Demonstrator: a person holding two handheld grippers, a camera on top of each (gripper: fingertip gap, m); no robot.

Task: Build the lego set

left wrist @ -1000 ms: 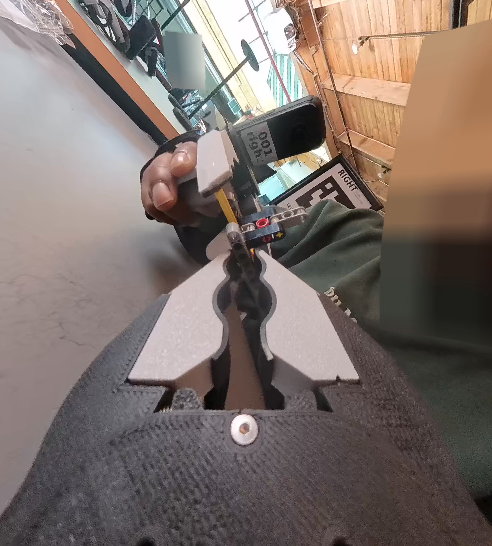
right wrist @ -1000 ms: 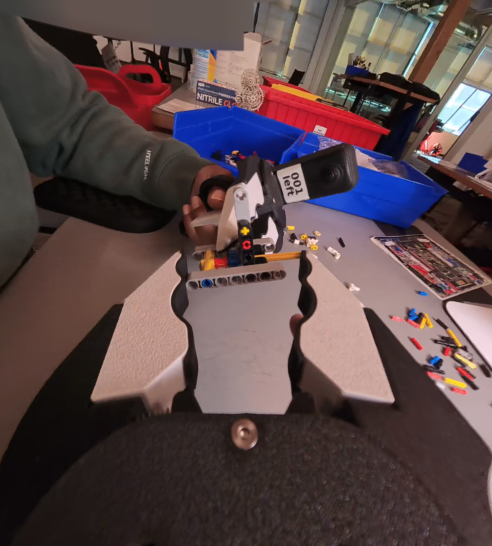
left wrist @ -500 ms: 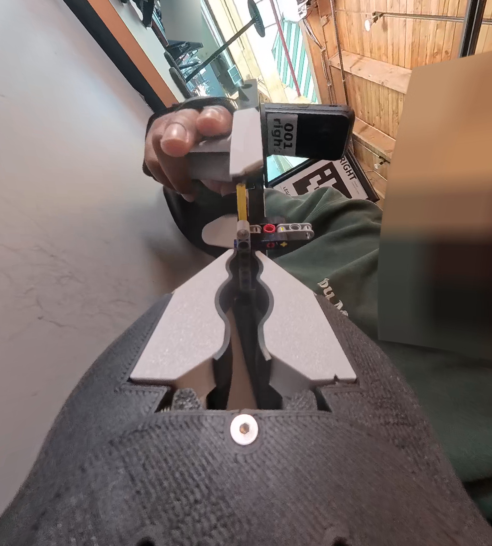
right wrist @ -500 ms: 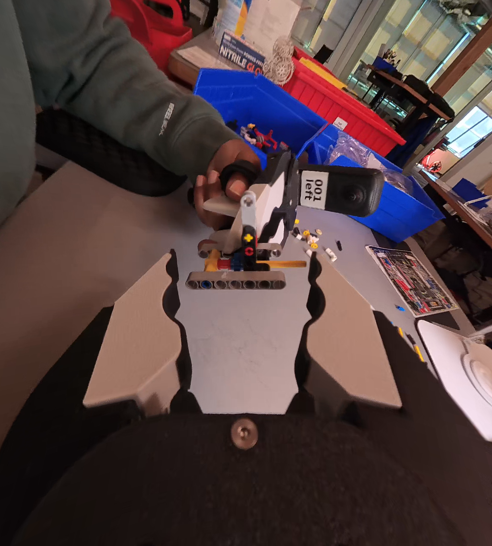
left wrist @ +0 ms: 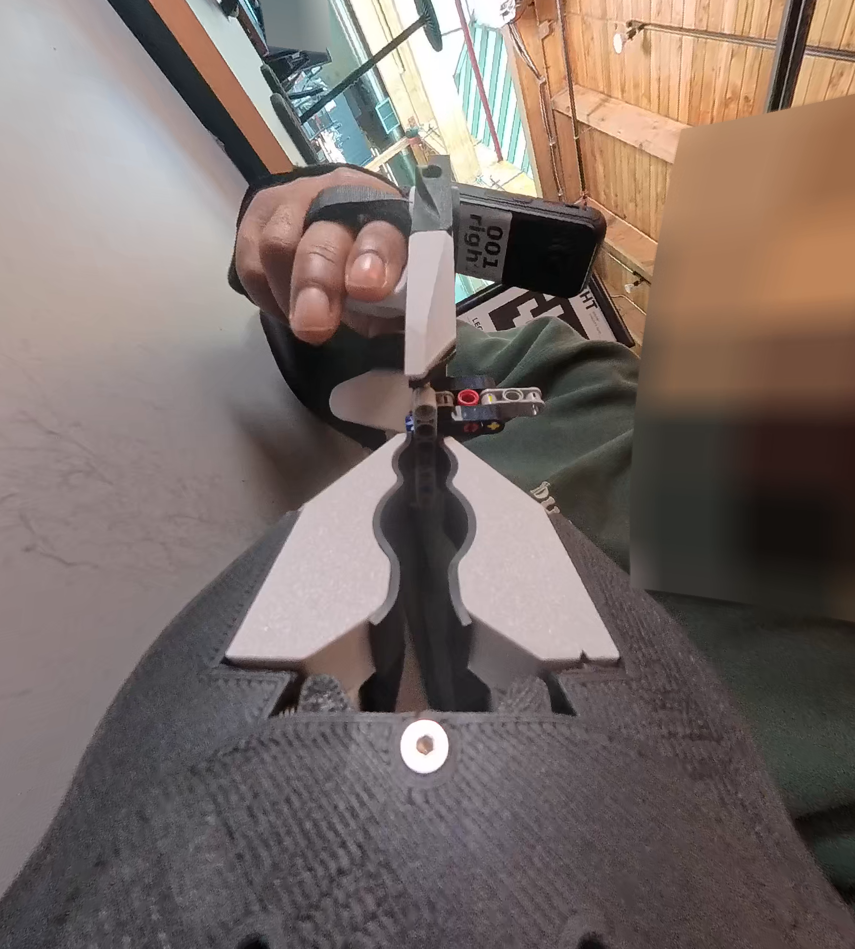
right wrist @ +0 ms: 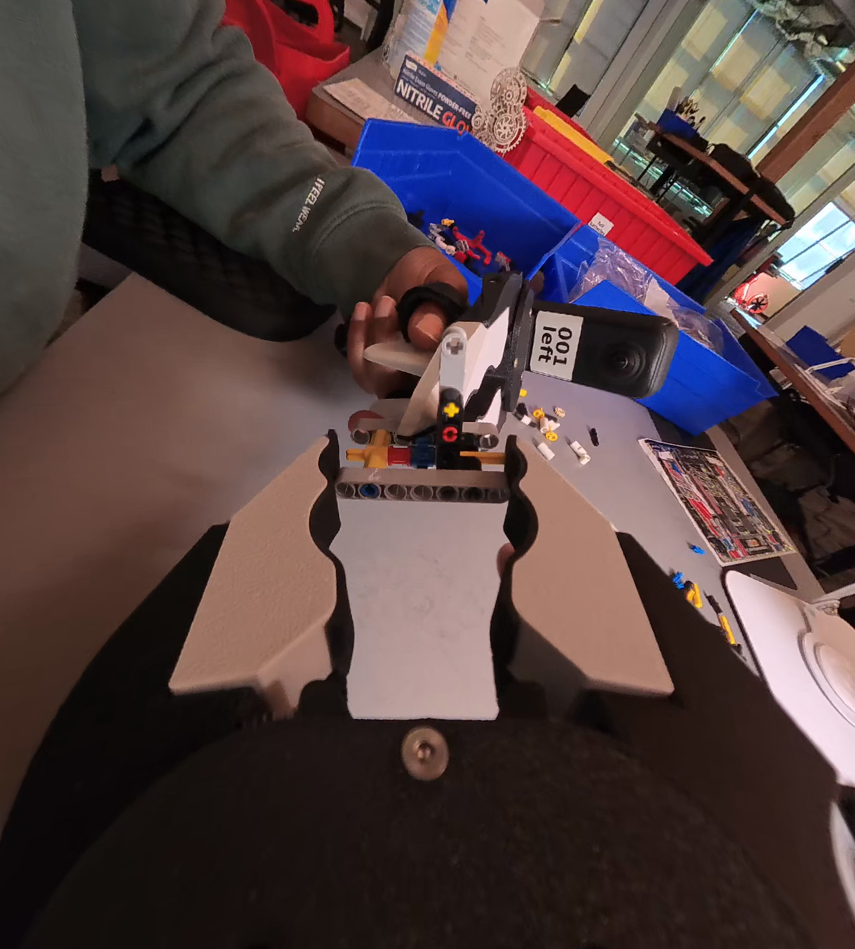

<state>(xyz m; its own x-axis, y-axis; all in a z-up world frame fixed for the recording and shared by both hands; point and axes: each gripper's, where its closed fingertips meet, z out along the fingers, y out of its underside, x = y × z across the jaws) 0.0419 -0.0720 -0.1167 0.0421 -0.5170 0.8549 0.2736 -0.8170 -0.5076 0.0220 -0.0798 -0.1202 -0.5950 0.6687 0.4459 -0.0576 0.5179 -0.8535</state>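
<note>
A small building-toy assembly [right wrist: 415, 454] of beams, a yellow axle and red, blue and yellow pins is held above the grey table [right wrist: 415, 616]. My right gripper [right wrist: 421, 442] is shut on its long grey beam [right wrist: 422, 492], one pad against each end. My left gripper [left wrist: 425, 441] is shut on a grey beam [left wrist: 425, 411] of the same assembly, seen end-on between its pads. In the right wrist view the left gripper's fingers [right wrist: 481, 349] reach the assembly from the far side. In the left wrist view a finger of the right gripper [left wrist: 428, 308] comes down onto the assembly [left wrist: 492, 405].
Blue bins [right wrist: 456, 174] and a red bin [right wrist: 610, 190] stand at the table's back. Loose small pieces [right wrist: 548, 426], an instruction sheet [right wrist: 713, 498], more coloured pieces [right wrist: 692, 590] and a white tray [right wrist: 826, 693] lie to the right. The person's green sleeve [right wrist: 240, 154] is at left. Left and right tips are no more than a few centimetres apart.
My right gripper's jaws opened wider around the long grey beam, then closed in onto its ends. My left gripper stayed shut on the assembly, which turned slightly.
</note>
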